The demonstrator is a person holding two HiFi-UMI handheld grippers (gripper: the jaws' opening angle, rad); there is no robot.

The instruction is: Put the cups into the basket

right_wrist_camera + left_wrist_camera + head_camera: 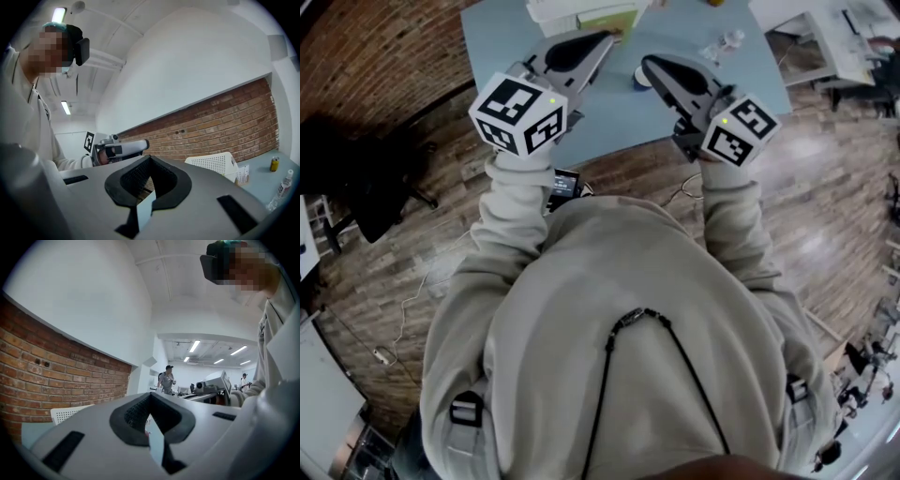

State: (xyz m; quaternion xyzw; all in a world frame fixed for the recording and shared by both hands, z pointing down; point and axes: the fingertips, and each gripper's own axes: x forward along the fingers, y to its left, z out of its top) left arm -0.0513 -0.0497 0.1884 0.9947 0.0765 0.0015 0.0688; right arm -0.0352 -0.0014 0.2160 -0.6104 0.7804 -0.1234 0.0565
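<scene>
In the head view my left gripper [606,41] and right gripper [648,66] are held side by side above the near edge of a light blue table [609,117]. Both point level and away from me. Each gripper view shows the two jaws meeting at the tips with nothing between them: left gripper [151,397], right gripper [150,159]. A small blue round thing, perhaps a cup [640,82], shows just under the right gripper's tip, mostly hidden. A white perforated basket [213,164] stands on the table by the brick wall; its near rim [572,13] shows at the top of the head view.
A clear bottle [282,185], a yellow can [274,163] and a small card [242,174] stand on the table to the right. A black chair [375,197] sits on the wooden floor at left. White desks [825,37] stand at right. People [167,379] stand far off.
</scene>
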